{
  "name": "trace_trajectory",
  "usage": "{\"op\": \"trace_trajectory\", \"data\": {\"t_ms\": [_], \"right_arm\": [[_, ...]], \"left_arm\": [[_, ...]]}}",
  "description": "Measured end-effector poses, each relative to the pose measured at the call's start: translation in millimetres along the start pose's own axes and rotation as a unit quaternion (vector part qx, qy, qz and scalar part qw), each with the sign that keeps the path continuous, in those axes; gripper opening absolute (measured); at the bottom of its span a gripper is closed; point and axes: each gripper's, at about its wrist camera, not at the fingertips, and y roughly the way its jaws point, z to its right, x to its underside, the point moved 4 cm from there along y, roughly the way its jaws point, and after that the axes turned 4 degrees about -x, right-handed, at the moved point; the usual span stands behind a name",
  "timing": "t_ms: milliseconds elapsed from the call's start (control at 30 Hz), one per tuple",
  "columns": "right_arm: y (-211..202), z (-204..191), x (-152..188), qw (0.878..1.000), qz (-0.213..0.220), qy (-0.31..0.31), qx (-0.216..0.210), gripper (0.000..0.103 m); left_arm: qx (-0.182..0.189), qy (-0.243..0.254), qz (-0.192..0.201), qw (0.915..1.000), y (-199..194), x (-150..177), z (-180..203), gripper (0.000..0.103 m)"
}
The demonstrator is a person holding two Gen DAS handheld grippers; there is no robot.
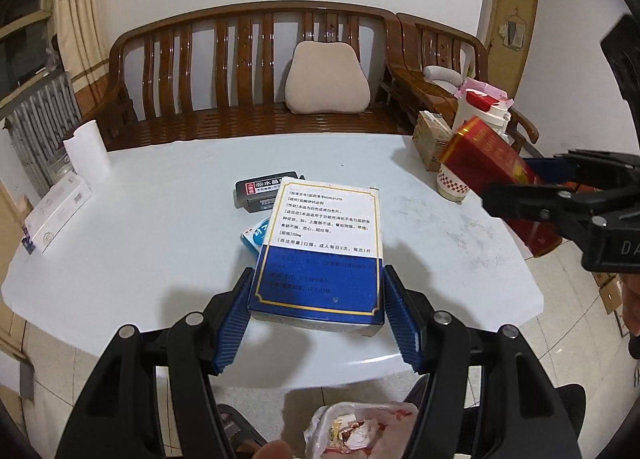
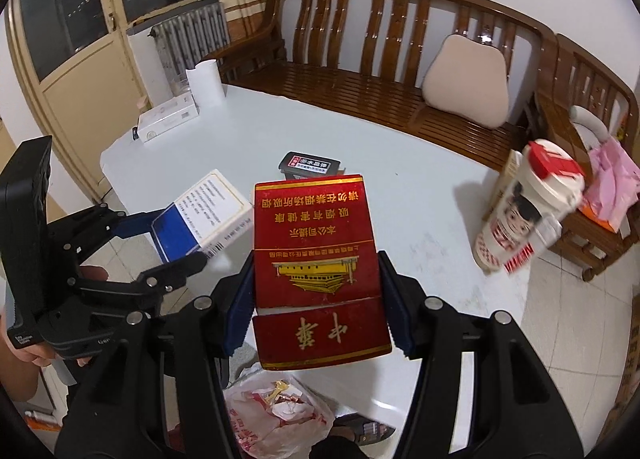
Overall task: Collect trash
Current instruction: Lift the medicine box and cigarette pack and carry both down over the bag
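My left gripper (image 1: 318,315) has its jaws clamped on the sides of a blue and white medicine box (image 1: 320,251), which hangs clear above the white worktop (image 1: 160,243). My right gripper (image 2: 316,299) has its jaws clamped on a red cigarette pack (image 2: 318,259) with gold lettering, its hinged lid end towards the camera; it too is lifted off the worktop. Both packs are closed, so I cannot tell what is inside either one.

Below the near edge of the worktop sits a thin plastic bag (image 2: 276,415), open at the top, holding crumpled wrappers in red, white and gold. Both held boxes are above and just beyond its mouth, not in it.

Left on the worktop I see a flat black box (image 1: 262,195) with a red and white label near the middle, and a small light-blue and white packet (image 1: 254,237) just beside it, partly hidden behind the medicine box. At the far left corner stand a white paper roll (image 1: 88,151) and a long white carton (image 1: 56,215). At the right edge is a tall printed paper cup (image 2: 520,215) with a white lid and something red on top; its contents are hidden. A small cardboard box (image 1: 430,143) stands just behind it.
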Motion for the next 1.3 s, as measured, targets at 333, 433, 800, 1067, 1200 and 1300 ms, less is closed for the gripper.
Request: {"op": "trace_trajectory", "data": {"t_ms": [333,433,800,1067,1200,1300], "right_arm": [[-46.7,-9.2,29.0,0.999,0.027,0.024,0.014,0.055],[-56.3,-12.5,37.7,0.999,0.032,0.031,0.016,0.055],[-78.9,-27.9,80.9,0.997,0.040,0.058,0.036,0.055],[-76.1,-47.0,126.9,0.994,0.038,0.088,0.060,0.055],[-65.2,-59.6,154.8,0.992,0.037,0.099,0.075,0.055],[-53.5,-63.3,176.3,0.989,0.037,0.114,0.090,0.055]], "left_arm": [[-0.012,-0.012,0.008,0.9998,-28.4,22.0,7.7,0.061],[-0.012,-0.017,0.009,0.9997,-35.4,30.1,9.2,0.061],[-0.002,-0.034,0.005,0.9994,-56.4,67.1,12.1,0.061],[-0.003,-0.033,0.000,0.9994,-65.1,99.5,16.9,0.061],[0.001,-0.036,-0.016,0.9992,-56.9,124.8,18.8,0.061],[0.001,-0.035,-0.031,0.9989,-47.1,150.6,23.0,0.061]]}}
